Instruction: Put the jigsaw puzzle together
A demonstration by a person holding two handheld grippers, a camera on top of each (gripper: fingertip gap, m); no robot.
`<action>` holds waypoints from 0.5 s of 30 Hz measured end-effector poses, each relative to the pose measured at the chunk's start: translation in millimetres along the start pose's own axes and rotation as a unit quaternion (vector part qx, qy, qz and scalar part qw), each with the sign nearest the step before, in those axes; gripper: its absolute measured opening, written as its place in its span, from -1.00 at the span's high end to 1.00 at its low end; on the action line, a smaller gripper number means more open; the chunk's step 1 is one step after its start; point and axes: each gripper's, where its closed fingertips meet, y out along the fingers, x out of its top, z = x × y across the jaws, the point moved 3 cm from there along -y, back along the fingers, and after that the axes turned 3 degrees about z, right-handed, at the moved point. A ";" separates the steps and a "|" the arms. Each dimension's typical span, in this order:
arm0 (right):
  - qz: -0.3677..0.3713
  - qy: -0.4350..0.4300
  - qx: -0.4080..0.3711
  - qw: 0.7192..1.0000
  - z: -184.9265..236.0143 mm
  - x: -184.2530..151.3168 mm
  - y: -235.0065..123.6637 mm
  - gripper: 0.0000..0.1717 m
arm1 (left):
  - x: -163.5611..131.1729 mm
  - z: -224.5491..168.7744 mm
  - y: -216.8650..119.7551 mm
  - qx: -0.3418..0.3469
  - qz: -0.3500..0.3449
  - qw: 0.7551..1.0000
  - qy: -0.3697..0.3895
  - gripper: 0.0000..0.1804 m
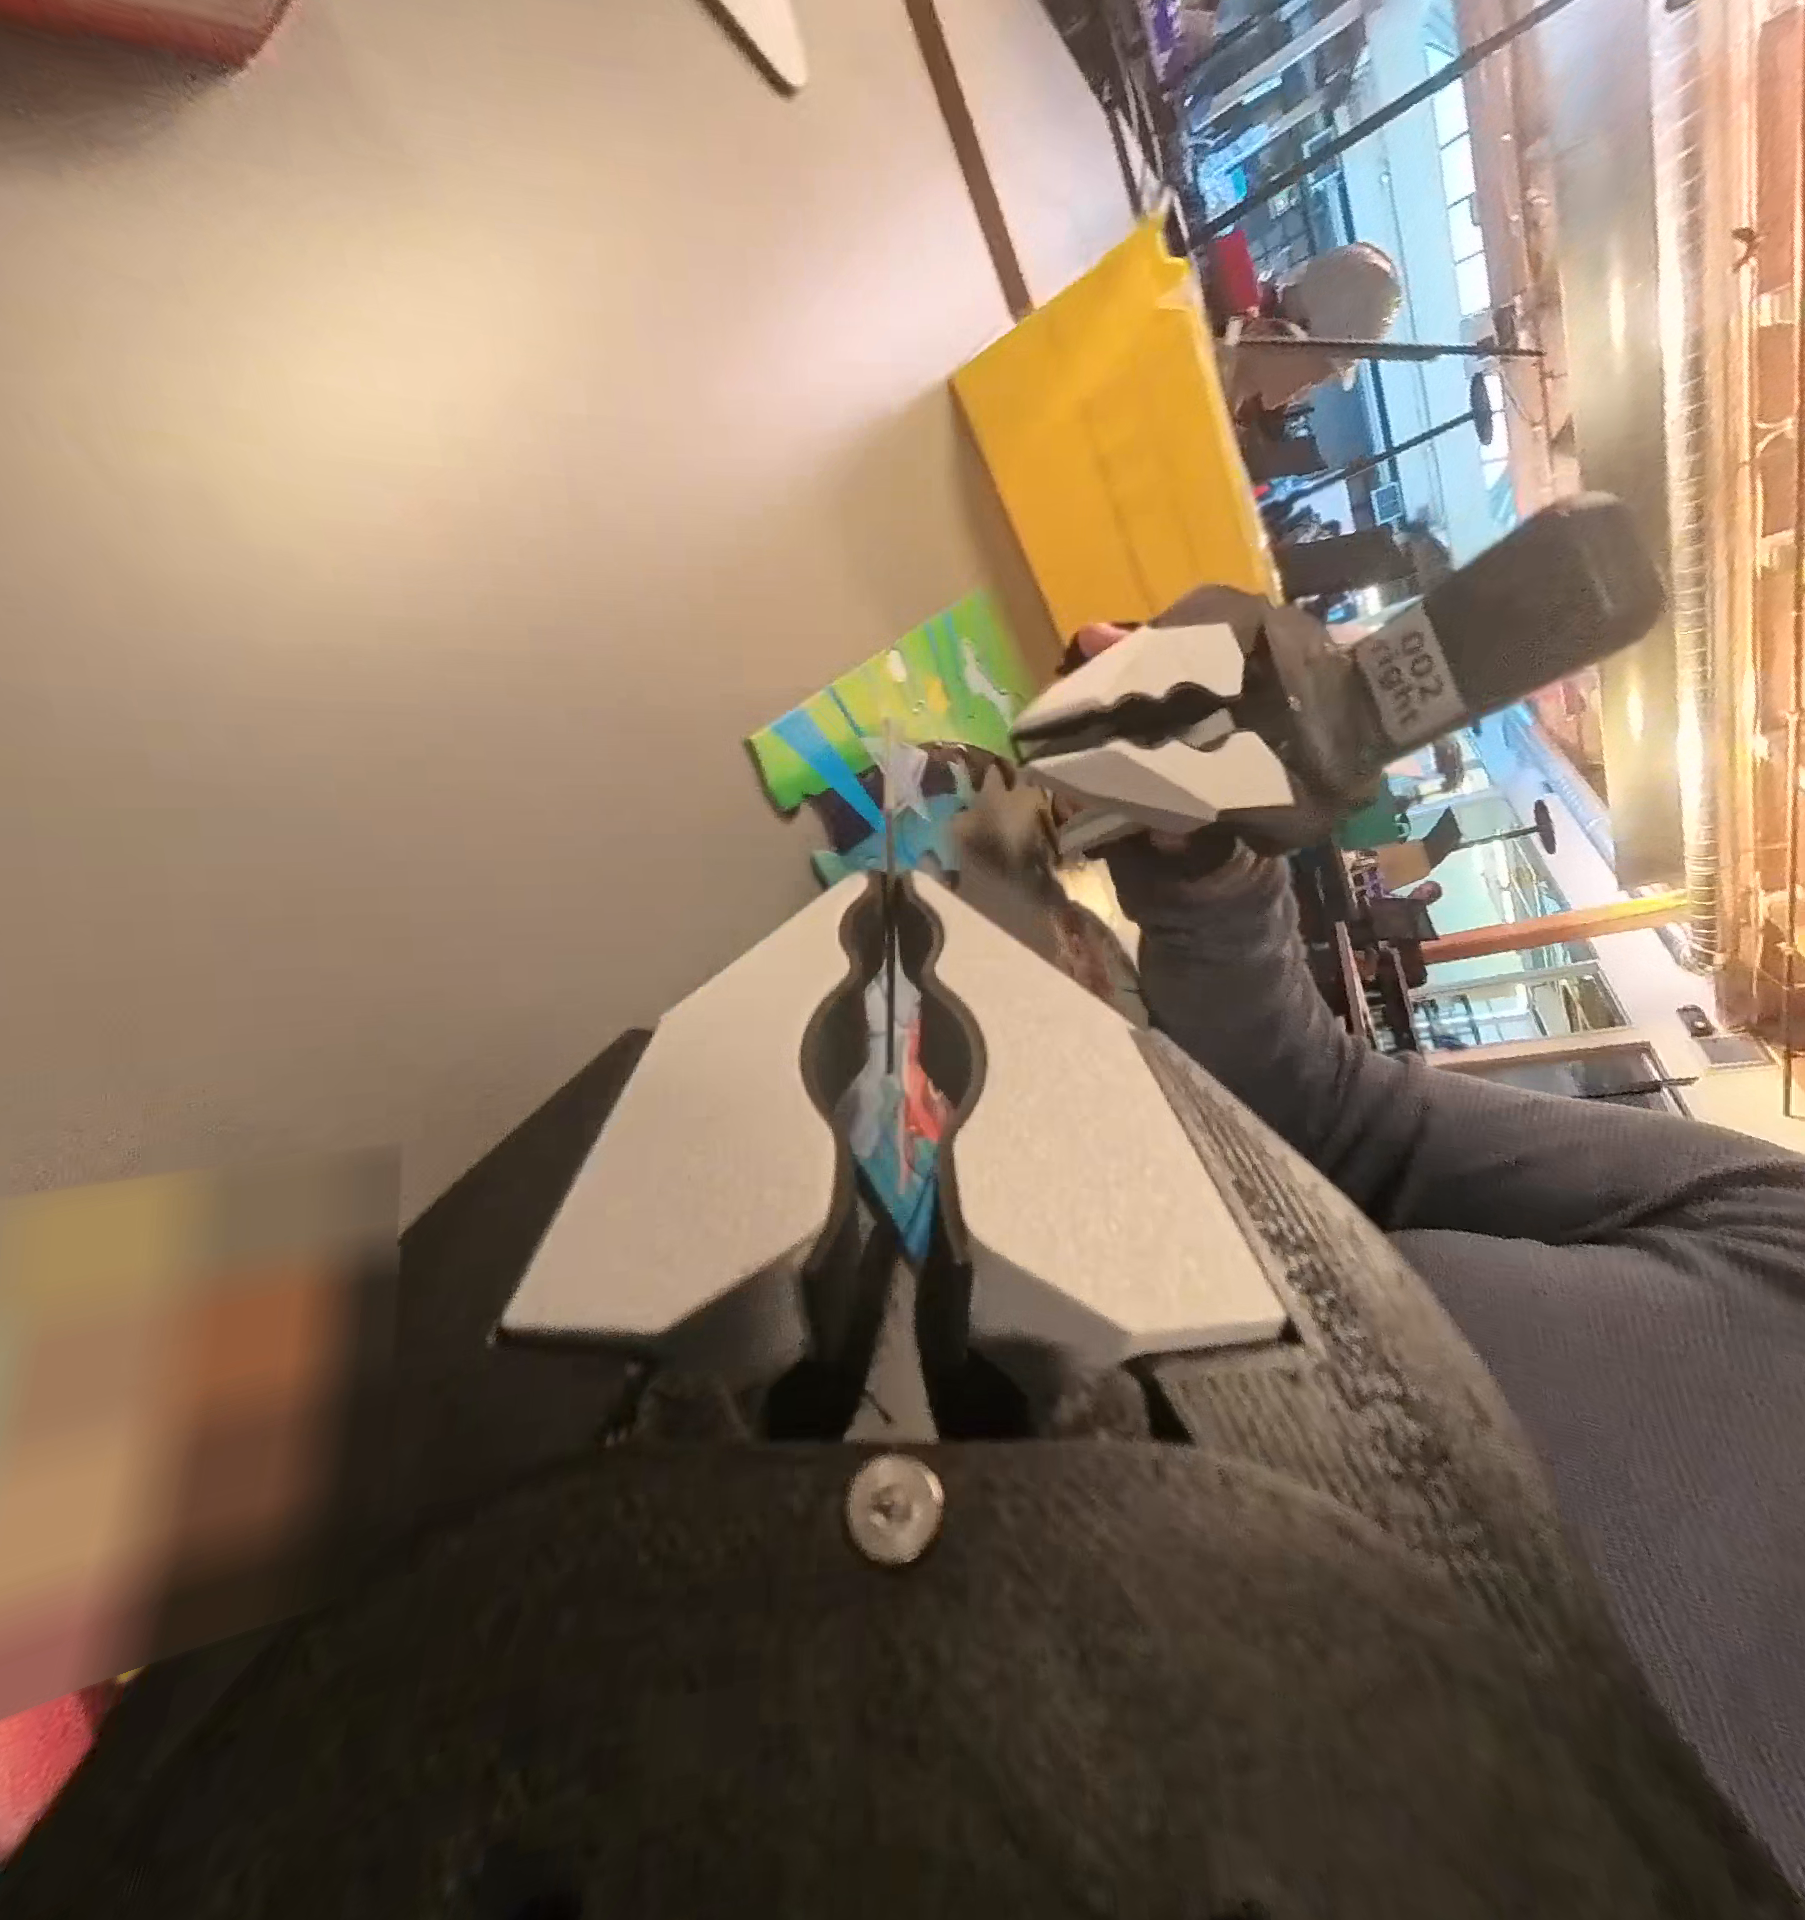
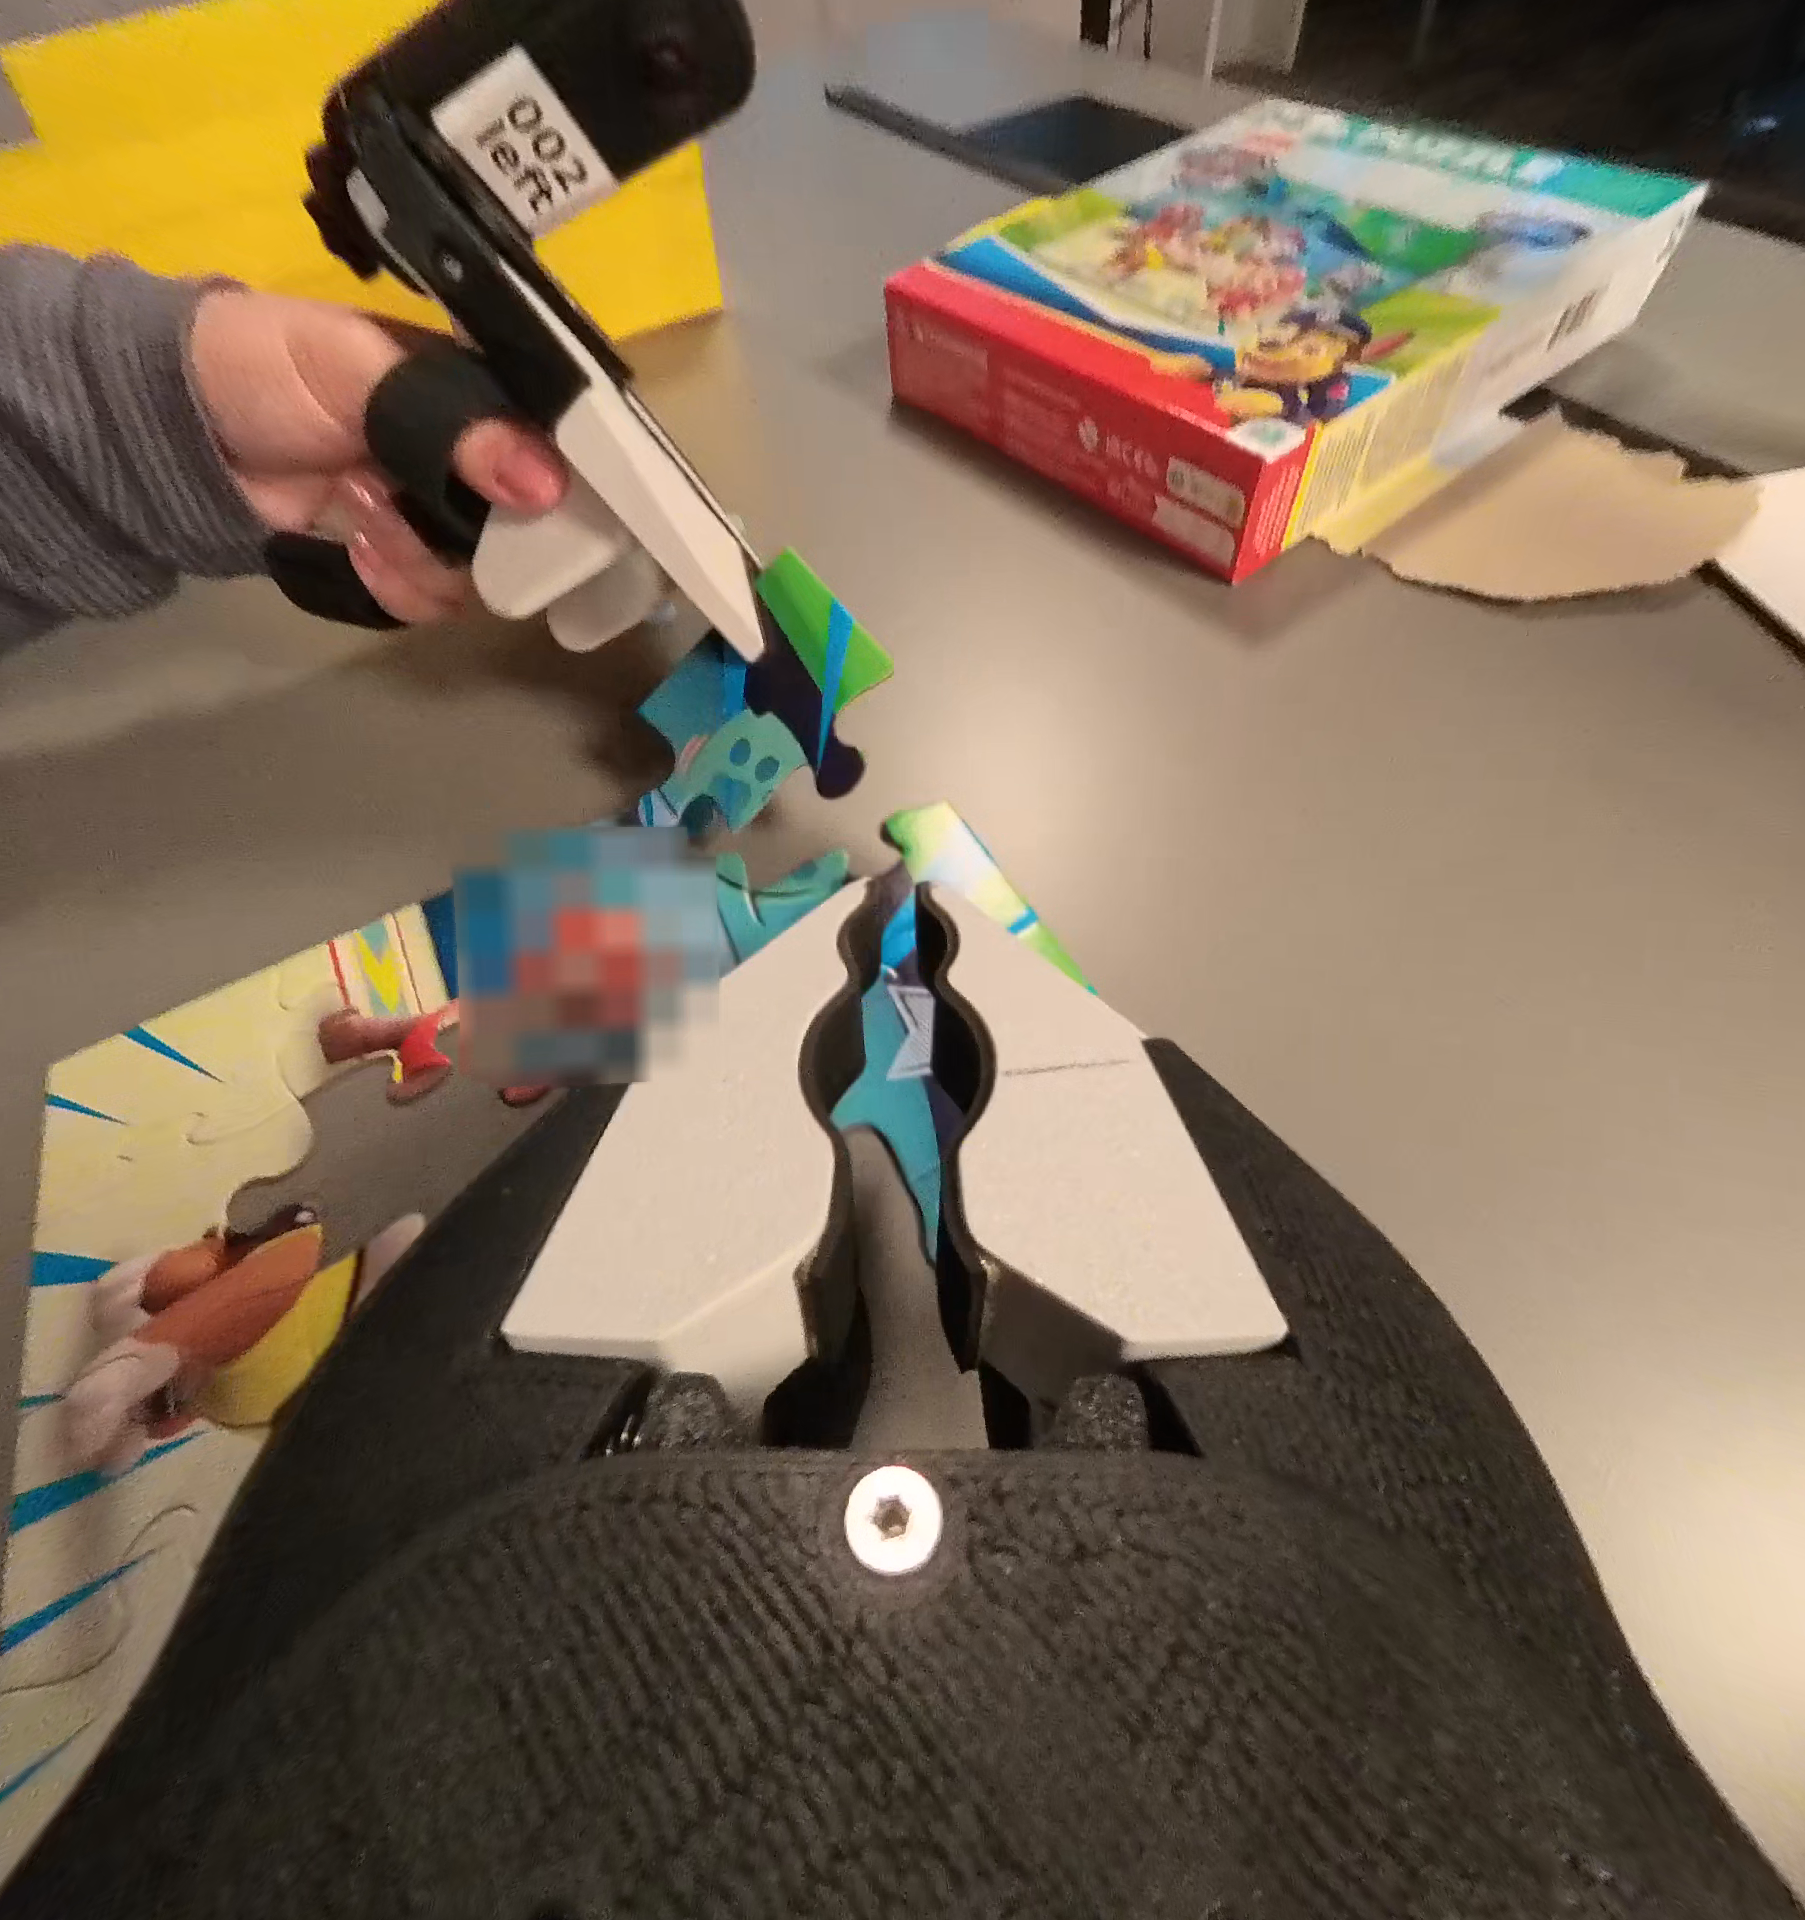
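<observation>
- The left gripper (image 2: 758, 629) is clenched on a puzzle piece (image 2: 763, 707), teal, navy and green; the right wrist view shows its white fingers (image 2: 669, 509) pinching the piece's upper green corner, the rest hanging below the tips, tilted, just above the table (image 2: 1293, 831).
- In its own view the same piece shows edge-on as a thin dark line between the closed tips of the left gripper (image 1: 890, 883).
- The right gripper (image 2: 893, 894) has its fingers nearly together, with a narrow slit between the tips. No pad visibly presses on anything; the blue and green print seen through the slit seems to be the puzzle lying under it.
- The assembled puzzle (image 2: 202, 1143) lies flat on the table, below and left of the right gripper, its jagged open edge (image 2: 773, 894) facing the hanging piece.
- The held piece sits just beyond that edge, up and left of the right tips, near but apart. The left gripper is the nearer one.
- Farther off: a puzzle box (image 2: 1272, 332) to the right, yellow paper (image 2: 150, 156) at the far left.
</observation>
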 end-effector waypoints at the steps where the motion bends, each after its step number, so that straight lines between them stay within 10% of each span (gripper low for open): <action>1: 0.008 0.000 -0.004 1.000 -0.9 -3.4 1.0 0.96 | 0.4 3.4 2.7 0.009 0.005 1.000 -0.003 1.00; 15: 0.012 0.021 0.015 1.000 1.6 -6.3 5.5 1.00 | 3.3 17.4 16.4 0.030 0.031 0.999 -0.019 0.99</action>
